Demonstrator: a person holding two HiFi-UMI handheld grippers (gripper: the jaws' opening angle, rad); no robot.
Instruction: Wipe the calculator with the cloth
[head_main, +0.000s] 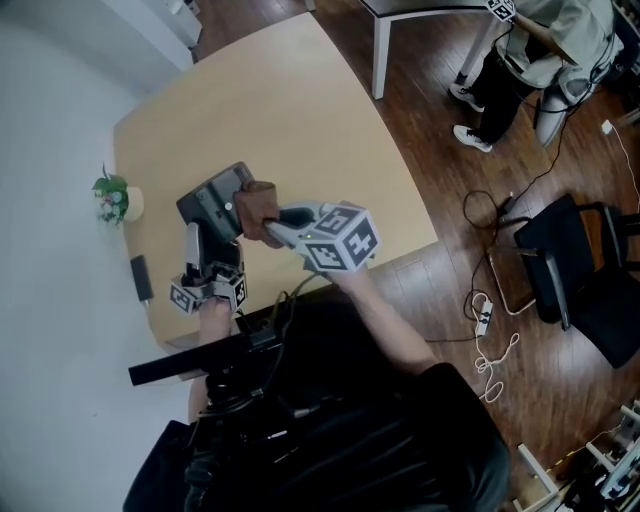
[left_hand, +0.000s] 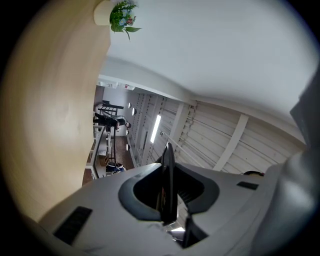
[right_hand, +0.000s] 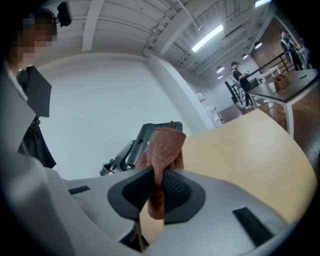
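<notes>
Left claw (left_hand: 168, 197) pinching calculator (head_main: 211, 203) edge-on | right claw (right_hand: 159, 186) pinching cloth (right_hand: 164, 145) | calculator face half hidden

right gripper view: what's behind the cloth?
The calculator: its top edge and left side show past the cloth. The rest of it is covered.

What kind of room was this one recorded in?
Likely an office-like workspace or lab: a wooden table, a black chair and a power strip on the wood floor, with strip lights under an exposed ceiling.
</notes>
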